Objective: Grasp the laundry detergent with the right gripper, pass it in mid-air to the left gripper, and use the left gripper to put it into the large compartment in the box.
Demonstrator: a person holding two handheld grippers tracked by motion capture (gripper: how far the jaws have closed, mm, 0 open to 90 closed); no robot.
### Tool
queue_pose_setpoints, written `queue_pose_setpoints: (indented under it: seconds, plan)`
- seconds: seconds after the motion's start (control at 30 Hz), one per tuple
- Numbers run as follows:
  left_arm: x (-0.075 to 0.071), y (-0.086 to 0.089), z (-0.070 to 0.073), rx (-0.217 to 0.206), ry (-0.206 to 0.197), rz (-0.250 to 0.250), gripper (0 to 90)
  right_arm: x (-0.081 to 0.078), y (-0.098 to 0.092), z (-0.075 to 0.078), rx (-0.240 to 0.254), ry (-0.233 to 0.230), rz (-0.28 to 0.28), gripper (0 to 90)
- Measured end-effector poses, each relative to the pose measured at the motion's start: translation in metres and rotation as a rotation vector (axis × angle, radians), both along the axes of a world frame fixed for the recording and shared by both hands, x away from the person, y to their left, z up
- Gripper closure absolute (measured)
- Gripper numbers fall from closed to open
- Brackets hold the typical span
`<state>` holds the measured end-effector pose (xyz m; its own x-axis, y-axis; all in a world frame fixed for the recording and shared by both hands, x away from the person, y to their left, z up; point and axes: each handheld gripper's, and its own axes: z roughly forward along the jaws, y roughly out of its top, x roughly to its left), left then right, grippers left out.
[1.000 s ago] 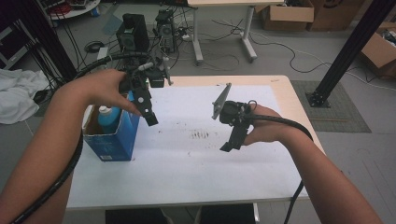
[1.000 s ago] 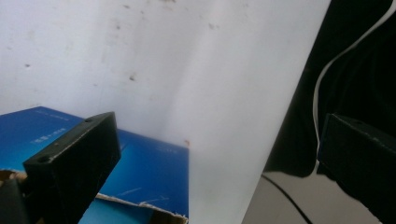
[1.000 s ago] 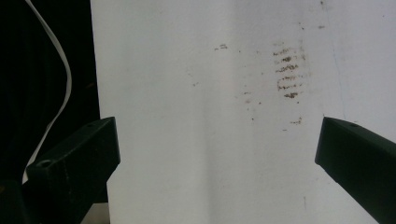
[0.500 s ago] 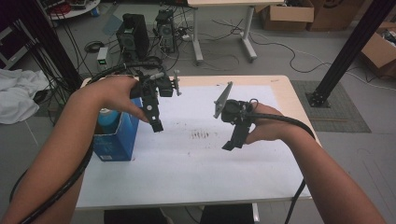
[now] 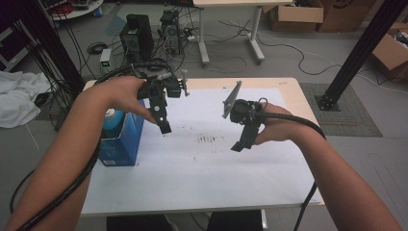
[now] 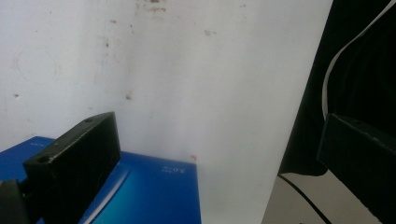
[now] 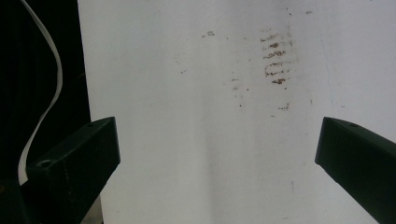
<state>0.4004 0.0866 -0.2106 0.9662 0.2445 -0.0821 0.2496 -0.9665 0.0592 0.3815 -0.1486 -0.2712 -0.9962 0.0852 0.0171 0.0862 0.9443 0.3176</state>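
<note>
My left gripper point(image 5: 164, 126) hangs above the white sheet point(image 5: 192, 178), just right of a blue carton point(image 5: 118, 144). In the left gripper view its jaws point(image 6: 219, 135) stand wide apart with nothing between them, and the blue carton's top point(image 6: 149, 196) lies below them. My right gripper point(image 5: 239, 144) hovers over the middle right of the sheet. Its jaws point(image 7: 217, 135) are also spread wide and empty, above bare white paper point(image 7: 187, 116).
A bottle with a pale blue cap point(image 5: 113, 118) stands in the carton. Dark smudges point(image 5: 207, 139) mark the sheet's centre, and the same smudges point(image 7: 275, 56) lie ahead of the right gripper. The wooden table point(image 5: 298, 103) ends close at the right. Computer towers point(image 5: 137, 29) and cables stand on the floor beyond.
My left gripper has moved right, from over the blue carton out above the white sheet. The right gripper has barely shifted.
</note>
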Motion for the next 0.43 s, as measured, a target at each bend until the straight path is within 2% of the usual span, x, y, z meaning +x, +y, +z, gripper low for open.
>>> queue_pose_setpoints:
  seconds: [0.43]
  plan:
    - [0.0015,-0.0003,-0.0035,0.003,0.011,0.000,0.1,0.0003,0.0033,-0.0012,-0.001,0.003,0.002,0.0]
